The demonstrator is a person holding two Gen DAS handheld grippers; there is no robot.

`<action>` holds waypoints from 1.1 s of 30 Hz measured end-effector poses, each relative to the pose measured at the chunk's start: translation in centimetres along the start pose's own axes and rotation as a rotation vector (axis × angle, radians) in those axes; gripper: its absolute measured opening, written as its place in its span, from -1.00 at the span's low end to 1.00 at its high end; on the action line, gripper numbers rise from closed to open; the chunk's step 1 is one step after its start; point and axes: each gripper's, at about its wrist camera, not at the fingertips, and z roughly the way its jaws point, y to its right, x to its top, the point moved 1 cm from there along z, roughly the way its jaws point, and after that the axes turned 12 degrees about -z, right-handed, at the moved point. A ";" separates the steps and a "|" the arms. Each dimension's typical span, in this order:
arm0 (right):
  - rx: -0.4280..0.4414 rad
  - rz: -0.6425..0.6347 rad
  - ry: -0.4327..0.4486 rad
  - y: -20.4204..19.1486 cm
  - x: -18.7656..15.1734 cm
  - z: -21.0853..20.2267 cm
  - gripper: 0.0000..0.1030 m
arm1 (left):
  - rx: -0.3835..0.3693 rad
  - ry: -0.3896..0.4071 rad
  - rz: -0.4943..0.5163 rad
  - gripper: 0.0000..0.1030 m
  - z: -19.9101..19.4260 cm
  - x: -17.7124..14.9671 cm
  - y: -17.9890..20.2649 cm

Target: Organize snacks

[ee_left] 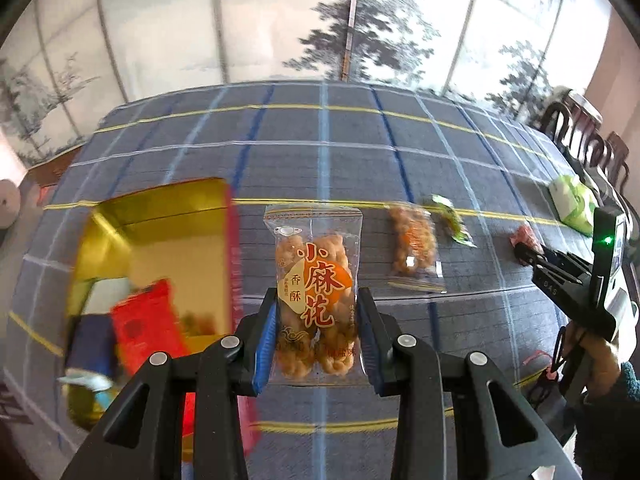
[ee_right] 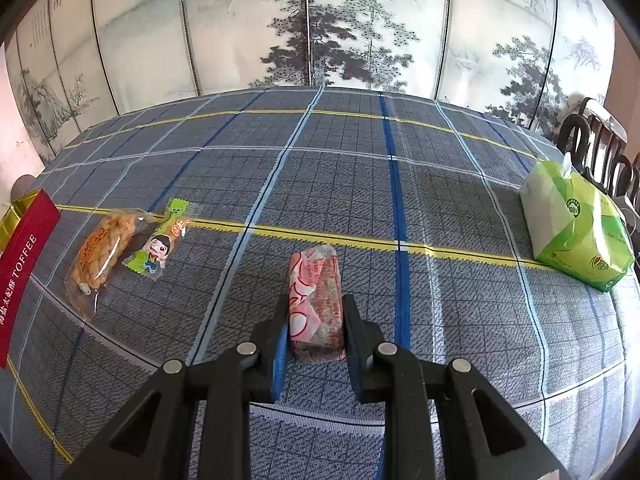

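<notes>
Blue plaid tablecloth [ee_right: 440, 200], gold-lined red box [ee_left: 160, 220], green tissue pack [ee_right: 576, 236]

Clear snack packet [ee_left: 314, 292]: "小麻花", "香酥". Red box side [ee_right: 22, 264]: "TOFFEE", preceding characters unclear. Green tissue pack [ee_right: 576, 226]: "100%".

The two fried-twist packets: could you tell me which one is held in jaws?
The upright packet gripped by the left gripper; the other packet lies loose on the tablecloth.
</notes>
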 end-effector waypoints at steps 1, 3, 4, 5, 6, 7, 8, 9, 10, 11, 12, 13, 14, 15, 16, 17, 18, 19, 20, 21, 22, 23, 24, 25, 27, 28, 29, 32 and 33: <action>-0.001 -0.001 0.000 0.0 0.0 0.0 -0.54 | 0.012 0.008 -0.011 -0.35 -0.5 0.0 -0.8; -0.004 -0.004 -0.001 0.0 0.0 -0.1 -0.54 | 0.032 0.021 -0.032 -0.35 -1.3 0.0 -2.3; -0.005 -0.005 -0.002 0.0 -0.1 -0.1 -0.54 | 0.044 0.028 -0.044 -0.35 -1.6 0.0 -3.1; -0.006 -0.005 -0.002 0.0 -0.1 -0.2 -0.54 | 0.058 0.033 -0.054 -0.35 -1.9 0.0 -4.0; -0.006 -0.006 -0.002 0.0 -0.1 -0.1 -0.54 | 0.077 0.038 -0.066 -0.35 -2.1 -0.1 -4.8; -0.005 -0.005 -0.002 -0.1 0.0 -0.1 -0.54 | 0.092 0.043 -0.081 -0.35 -2.3 -0.1 -5.7; -0.007 -0.006 -0.002 -0.1 -0.1 -0.2 -0.54 | 0.106 0.044 -0.098 -0.35 -2.5 -0.2 -6.6; -0.008 -0.008 -0.003 0.0 -0.1 -0.2 -0.54 | 0.118 0.042 -0.117 -0.35 -2.6 -0.3 -7.7; -0.010 -0.009 -0.003 -0.1 -0.1 -0.2 -0.54 | 0.125 0.041 -0.129 -0.35 -2.7 -0.4 -8.4; -0.012 -0.011 -0.004 -0.2 -0.1 -0.2 -0.54 | 0.135 0.041 -0.144 -0.35 -2.8 -0.5 -9.2; -0.015 -0.013 -0.005 -0.1 -0.1 -0.3 -0.54 | 0.146 0.039 -0.156 -0.35 -2.9 -0.7 -10.1; -0.017 -0.015 -0.006 -0.3 0.0 -0.3 -0.54 | 0.155 0.038 -0.165 -0.35 -2.9 -0.9 -10.7; -0.019 -0.016 -0.006 -0.4 0.0 -0.3 -0.54 | 0.166 0.036 -0.175 -0.35 -2.9 -1.0 -11.5; -0.020 -0.017 -0.007 -0.3 0.0 -0.3 -0.54 | 0.171 0.033 -0.179 -0.35 -2.9 -1.2 -12.0; -0.020 -0.017 -0.007 -0.4 0.0 -0.3 -0.54 | 0.178 0.029 -0.183 -0.35 -2.9 -1.4 -12.4; -0.020 -0.017 -0.007 -0.4 0.0 -0.3 -0.54 | 0.180 0.023 -0.190 -0.35 -2.9 -1.6 -12.9; -0.022 -0.019 -0.007 -0.4 0.0 -0.3 -0.54 | 0.178 0.016 -0.196 -0.35 -2.8 -1.9 -13.4; -0.023 -0.020 -0.008 -0.4 0.0 -0.3 -0.54 | 0.180 0.013 -0.199 -0.35 -2.7 -2.1 -13.6; -0.025 -0.021 -0.008 -0.4 0.0 -0.3 -0.54 | 0.184 0.010 -0.202 -0.35 -2.5 -2.3 -13.9; -0.026 -0.022 -0.009 -0.4 0.0 -0.3 -0.54 | 0.188 0.004 -0.203 -0.35 -2.3 -2.4 -14.2; -0.027 -0.023 -0.009 -0.5 0.0 -0.3 -0.54 | 0.191 -0.001 -0.204 -0.35 -2.1 -2.5 -14.3; -0.028 -0.023 -0.009 -0.5 0.0 -0.3 -0.54 | 0.193 -0.004 -0.204 -0.35 -1.9 -2.7 -14.5; -0.028 -0.023 -0.009 -0.5 0.0 -0.3 -0.54 | 0.194 -0.007 -0.202 -0.35 -1.7 -2.8 -14.6; -0.028 -0.023 -0.009 -0.5 0.0 -0.3 -0.54 | 0.196 -0.010 -0.201 -0.35 -1.6 -2.9 -14.7; -0.030 -0.026 -0.010 -0.5 0.0 -0.3 -0.54 | 0.194 -0.005 -0.187 -0.35 -1.5 -3.2 -14.8; -0.031 -0.026 -0.010 -0.6 0.0 -0.3 -0.54 | 0.199 -0.001 -0.175 -0.35 -1.5 -3.2 -14.7; -0.031 -0.026 -0.010 -0.6 0.0 -0.3 -0.54 | 0.199 0.000 -0.171 -0.35 -1.4 -3.2 -14.7; -0.032 -0.026 -0.010 -0.5 0.0 -0.3 -0.54 | 0.202 -0.005 -0.155 -0.35 -1.0 -3.4 -14.8; -0.032 -0.027 -0.010 -0.5 0.0 -0.3 -0.54 | 0.205 -0.005 -0.149 -0.35 -0.9 -3.4 -14.7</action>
